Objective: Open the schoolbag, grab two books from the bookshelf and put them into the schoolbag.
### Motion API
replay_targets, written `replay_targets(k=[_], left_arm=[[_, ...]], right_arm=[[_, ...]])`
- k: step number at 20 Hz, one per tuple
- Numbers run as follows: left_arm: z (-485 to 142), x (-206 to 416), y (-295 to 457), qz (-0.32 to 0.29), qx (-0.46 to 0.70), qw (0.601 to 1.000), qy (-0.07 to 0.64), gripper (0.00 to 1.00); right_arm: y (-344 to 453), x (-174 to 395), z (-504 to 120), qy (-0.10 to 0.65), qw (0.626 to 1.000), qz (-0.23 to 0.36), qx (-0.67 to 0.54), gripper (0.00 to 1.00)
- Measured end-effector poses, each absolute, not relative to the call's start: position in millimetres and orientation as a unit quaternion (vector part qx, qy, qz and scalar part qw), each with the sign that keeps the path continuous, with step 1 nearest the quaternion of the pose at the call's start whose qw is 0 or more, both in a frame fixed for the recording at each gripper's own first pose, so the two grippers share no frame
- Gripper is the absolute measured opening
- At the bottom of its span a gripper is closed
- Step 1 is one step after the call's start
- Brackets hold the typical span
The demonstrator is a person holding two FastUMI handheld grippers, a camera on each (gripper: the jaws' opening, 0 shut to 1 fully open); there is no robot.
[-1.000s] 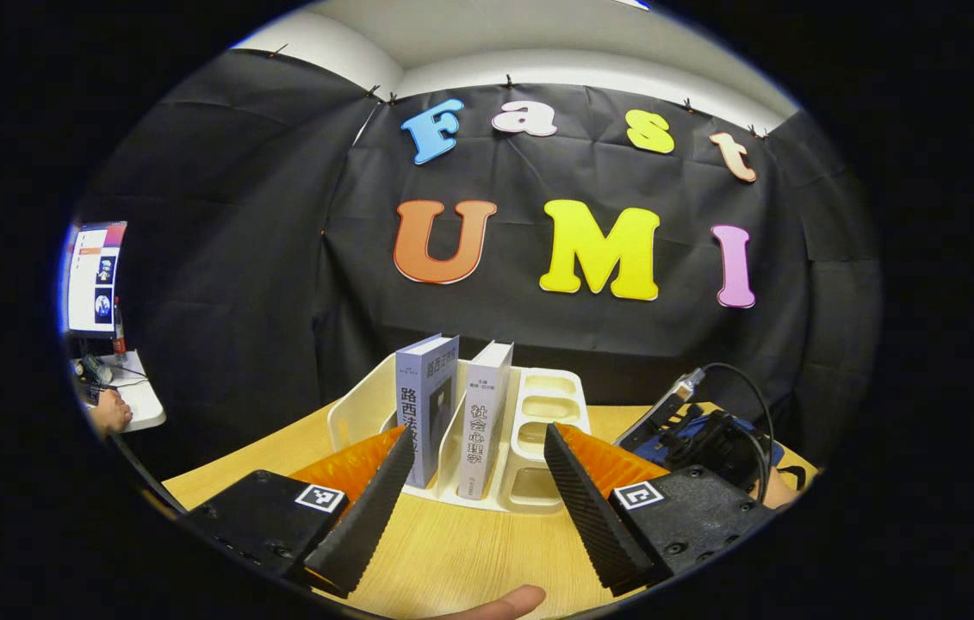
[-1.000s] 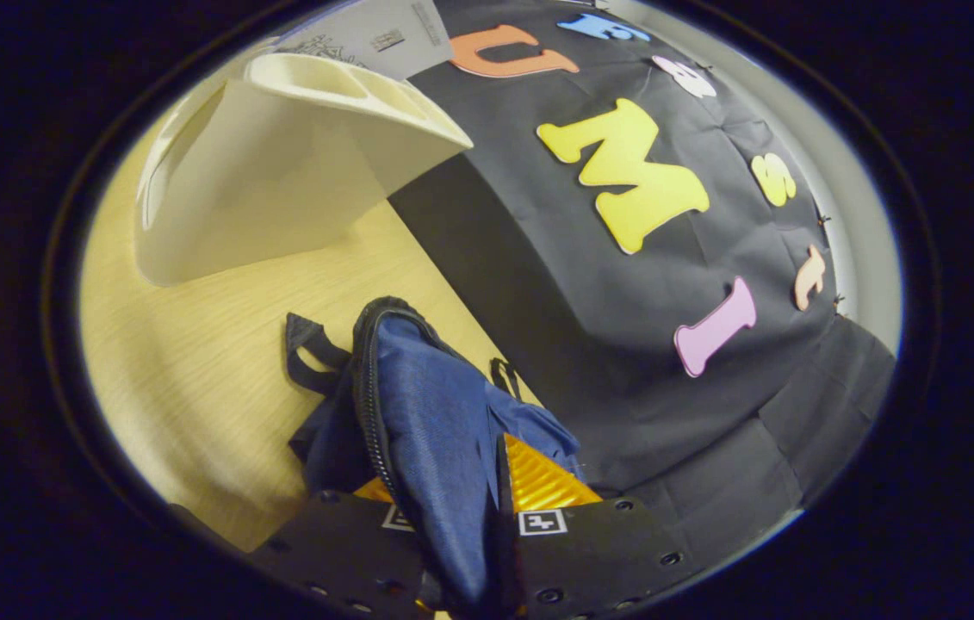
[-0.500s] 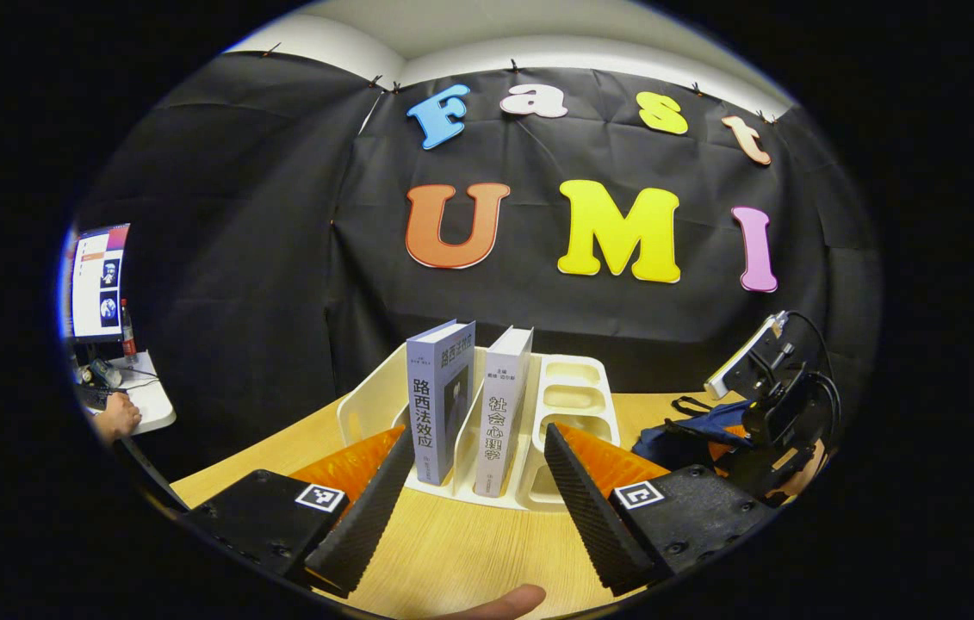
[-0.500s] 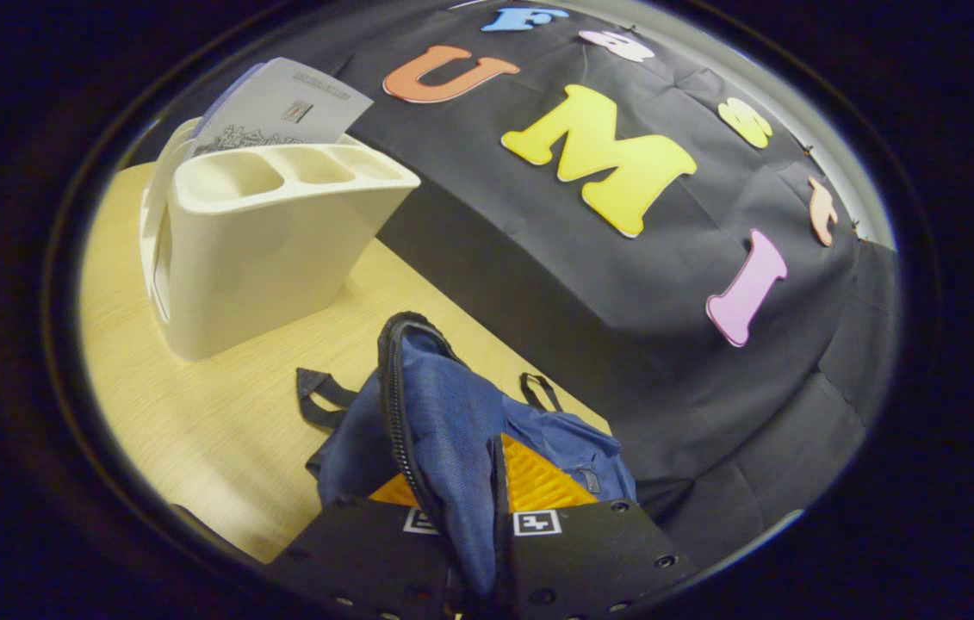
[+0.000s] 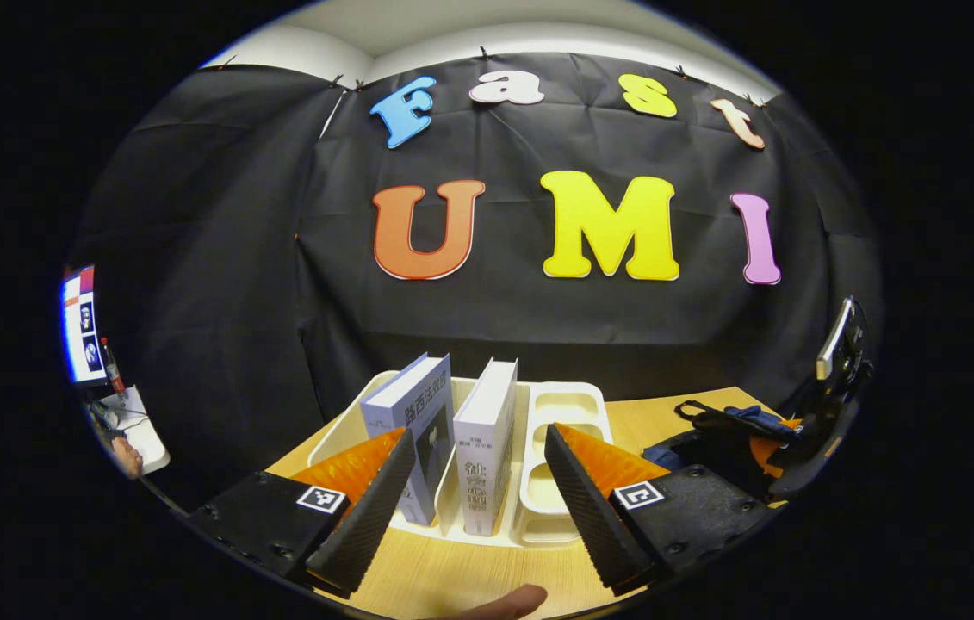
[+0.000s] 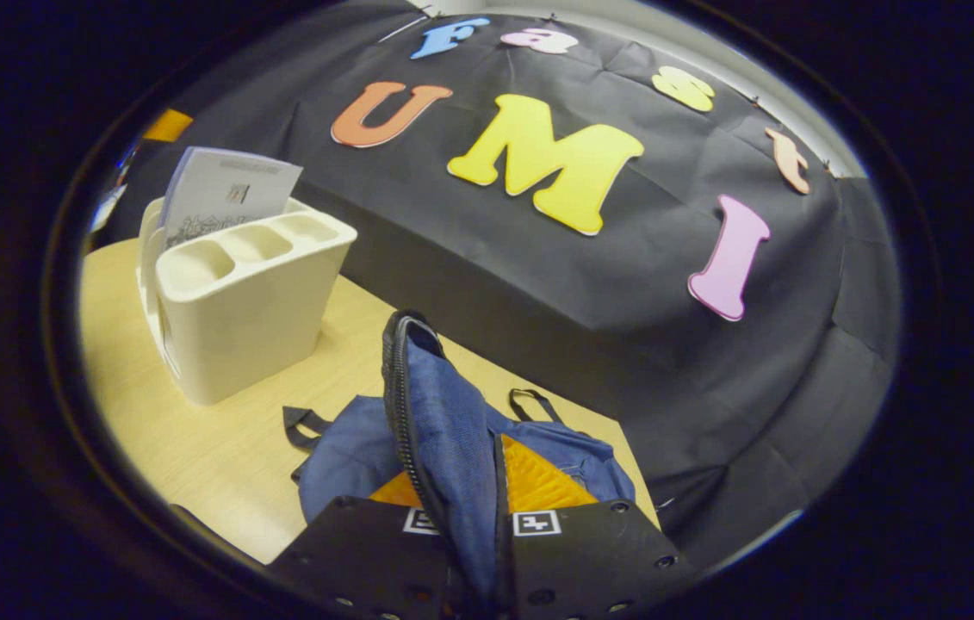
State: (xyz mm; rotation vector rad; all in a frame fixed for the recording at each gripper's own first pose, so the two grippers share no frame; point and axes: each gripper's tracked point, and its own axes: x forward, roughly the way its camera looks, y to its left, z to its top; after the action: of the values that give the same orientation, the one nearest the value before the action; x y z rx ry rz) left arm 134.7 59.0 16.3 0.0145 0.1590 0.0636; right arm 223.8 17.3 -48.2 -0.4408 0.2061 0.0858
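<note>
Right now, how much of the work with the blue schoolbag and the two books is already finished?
Done: nothing complete. In hand: the right gripper is shut on the blue fabric schoolbag by its zipper edge, lifting it. The left gripper is open, facing the lavender book and white book, both upright in the cream plastic bookshelf. Left: take both books and put them in.

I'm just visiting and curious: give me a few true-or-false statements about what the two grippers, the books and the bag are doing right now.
1. The right gripper is clamped on a fold of the blue fabric schoolbag. True.
2. The left gripper is shut on a book. False: it is open, in front of the books.
3. Two grey-white books stand in the cream plastic bookshelf. True.
4. The schoolbag lies on the floor. False: it rests on the light wooden table.
5. The bookshelf's small compartments hold pens. False: they look empty.
</note>
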Motion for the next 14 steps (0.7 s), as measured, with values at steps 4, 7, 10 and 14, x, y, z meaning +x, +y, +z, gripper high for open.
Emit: replay_targets(k=[4, 7, 10, 14], left_arm=[[27.2, 168.8, 56.0, 0.008, -0.054, 0.993, 0.104, 0.97], [38.8, 194.1, 73.0, 0.020, -0.069, 0.991, 0.117, 0.97], [46.9, 222.3, 81.5, 0.029, -0.035, 0.989, 0.138, 0.95], [40.3, 247.0, 71.8, 0.012, 0.034, 0.983, 0.181, 0.95]], right_arm=[[-18.3, 223.9, -23.8, 0.095, 0.984, 0.053, -0.143, 0.07], [-46.3, 222.3, -5.6, 0.088, 0.990, 0.062, -0.090, 0.07], [-66.4, 223.2, 0.4, 0.084, 0.993, 0.072, -0.049, 0.07], [-87.1, 222.9, 4.2, 0.083, 0.993, 0.078, -0.021, 0.07]])
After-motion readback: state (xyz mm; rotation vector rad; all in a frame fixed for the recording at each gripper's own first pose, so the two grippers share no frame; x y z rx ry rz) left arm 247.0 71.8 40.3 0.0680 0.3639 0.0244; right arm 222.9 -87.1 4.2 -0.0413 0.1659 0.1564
